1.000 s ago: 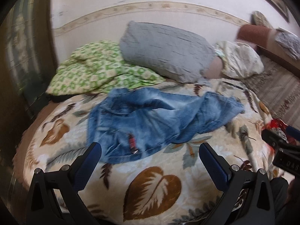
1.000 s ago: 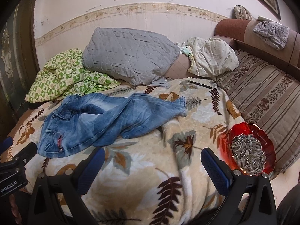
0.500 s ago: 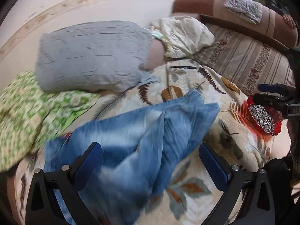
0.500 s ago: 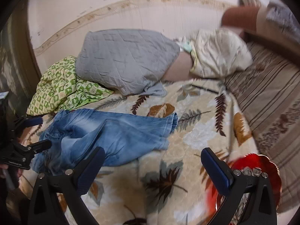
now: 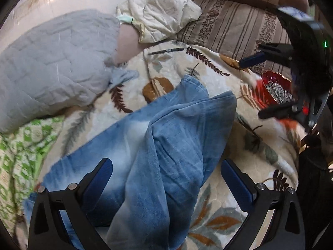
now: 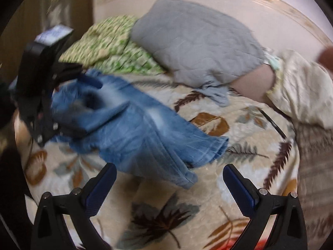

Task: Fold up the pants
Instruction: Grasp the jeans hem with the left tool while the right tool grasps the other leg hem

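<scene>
We find the jeans (image 5: 166, 145) lying crumpled across the middle of the leaf-print blanket (image 5: 239, 154), legs overlapping, hems toward 1 o'clock in the left wrist view. Our left gripper (image 5: 166, 179) hangs over the legs with its tongs wide and nothing between them; our right gripper (image 6: 169, 183) hangs just past the hems, tongs likewise wide and empty. In the right wrist view the hems (image 6: 210, 150) lie at centre, with bare blanket from 3 to 6 o'clock. At 11 o'clock in the left view a grey pillow (image 5: 52, 62) borders the jeans, a green quilt (image 5: 18, 156) closes the 9 o'clock side, and a cream bundle (image 5: 162, 23) sits at 12. A pen (image 5: 166, 51) lies on the blanket beyond the hems. At 3 o'clock a red bowl (image 5: 268, 79) near the blanket's edge holds striped seeds (image 5: 276, 92); the striped cushion (image 5: 235, 27) runs behind it.
</scene>
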{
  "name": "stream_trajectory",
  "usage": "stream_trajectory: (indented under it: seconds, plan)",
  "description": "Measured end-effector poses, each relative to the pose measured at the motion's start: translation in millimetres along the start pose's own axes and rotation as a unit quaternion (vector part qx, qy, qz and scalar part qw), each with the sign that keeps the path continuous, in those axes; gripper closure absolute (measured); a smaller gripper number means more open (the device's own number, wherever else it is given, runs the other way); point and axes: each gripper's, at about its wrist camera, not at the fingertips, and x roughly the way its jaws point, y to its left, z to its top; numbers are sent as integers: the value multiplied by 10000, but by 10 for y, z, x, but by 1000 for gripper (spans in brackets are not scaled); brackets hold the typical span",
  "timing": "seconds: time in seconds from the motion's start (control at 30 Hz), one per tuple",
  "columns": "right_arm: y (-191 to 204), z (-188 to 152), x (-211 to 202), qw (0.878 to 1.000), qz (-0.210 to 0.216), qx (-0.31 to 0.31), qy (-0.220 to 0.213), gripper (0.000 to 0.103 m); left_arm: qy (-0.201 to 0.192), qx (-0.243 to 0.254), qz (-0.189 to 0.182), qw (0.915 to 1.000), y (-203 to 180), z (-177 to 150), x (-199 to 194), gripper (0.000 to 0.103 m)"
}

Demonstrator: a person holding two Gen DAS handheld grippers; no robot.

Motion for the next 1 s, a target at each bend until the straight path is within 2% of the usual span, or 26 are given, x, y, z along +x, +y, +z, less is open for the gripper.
stream_trajectory:
  seconds: [0.13, 0.2, 0.23, 0.27, 0.3, 0.33, 0.37, 0.4, 0.47, 0.57, 0.7, 0.8, 1.0]
  plan:
    - [-33, 4, 247, 9993, 123, -250, 242, 2, 64, -199, -43, 9998, 92, -15, 111, 0]
    - [-29, -10, 376, 9983, 285, -306, 399, 14, 91, -285, -48, 9995, 127, -28, 158, 2]
    - [-24, -20, 425, 9979, 316, -316, 473, 29, 128, -319, -57, 9994, 141, -37, 195, 10]
    - [-19, -28, 476, 9973, 352, -322, 556, 43, 190, -317, -102, 9993, 145, -45, 220, 18]
    - [-14, -40, 530, 9968, 341, -309, 649, 51, 287, -336, -122, 9989, 155, -55, 261, 42]
    - [-23, -56, 563, 9963, 416, -241, 718, 67, 424, -355, -125, 9984, 164, -73, 311, 68]
    - [-30, -68, 554, 9962, 500, -174, 695, 72, 530, -365, -104, 9979, 168, -95, 349, 79]
    - [-30, -75, 537, 9963, 519, -146, 667, 76, 595, -375, -55, 9975, 172, -120, 370, 96]
    - [-7, -74, 493, 9961, 567, -132, 656, 85, 550, -386, -28, 9977, 178, -170, 337, 98]
    - [70, -50, 396, 9966, 477, -211, 636, 88, 414, -407, -35, 9983, 165, -200, 206, 100]
    - [162, 56, 143, 9976, 323, -335, 516, 89, 189, -357, 4, 9992, 109, -157, -91, 100]
    - [191, 134, -189, 9979, 191, -438, 430, 90, -129, -262, -10, 9996, 27, -147, -454, 100]
    - [250, 172, -901, 9966, -250, -757, 191, 90, -675, -109, -83, 9976, -207, -343, -1126, 100]
